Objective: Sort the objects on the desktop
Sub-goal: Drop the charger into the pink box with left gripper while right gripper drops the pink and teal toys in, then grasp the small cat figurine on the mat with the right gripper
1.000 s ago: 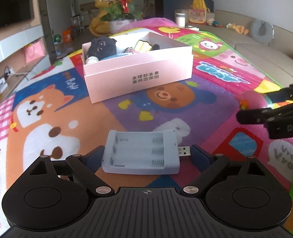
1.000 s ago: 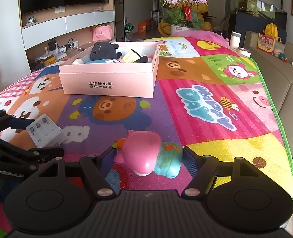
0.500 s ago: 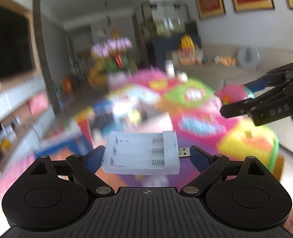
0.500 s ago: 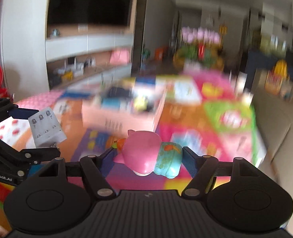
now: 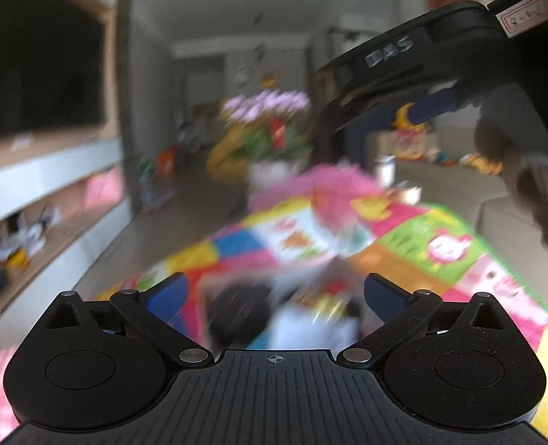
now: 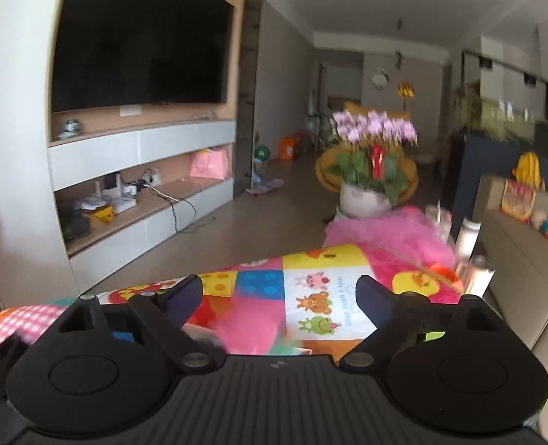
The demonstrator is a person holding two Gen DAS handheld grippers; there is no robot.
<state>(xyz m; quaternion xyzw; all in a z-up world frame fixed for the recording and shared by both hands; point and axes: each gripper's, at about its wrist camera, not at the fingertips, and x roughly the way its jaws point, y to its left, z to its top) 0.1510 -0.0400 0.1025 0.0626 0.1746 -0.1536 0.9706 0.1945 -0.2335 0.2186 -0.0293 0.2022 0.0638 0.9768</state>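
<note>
Left gripper jaws opening, nothing pressed between them; blurred items lie below. Right gripper jaws opening, a pink blur beneath, above the patterned surface

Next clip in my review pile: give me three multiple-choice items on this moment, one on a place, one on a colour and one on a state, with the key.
1. Where does the flower pot stand in the right wrist view?
A. on the floor beyond the far end of the play mat
B. on the shelf under the television
C. on the sofa

2. What colour are the flowers?
A. yellow
B. white
C. light purple

3. How do the jaws of the right gripper stand?
A. pressed on a pink toy
B. apart, pressing on nothing
C. touching each other

Key: 1 A, the pot sits past the mat's pink end. 2 C, the blooms above the green leaves are lilac. 3 B, the jaws are opening and only blurred mat and colour show in the gap between them.
</note>
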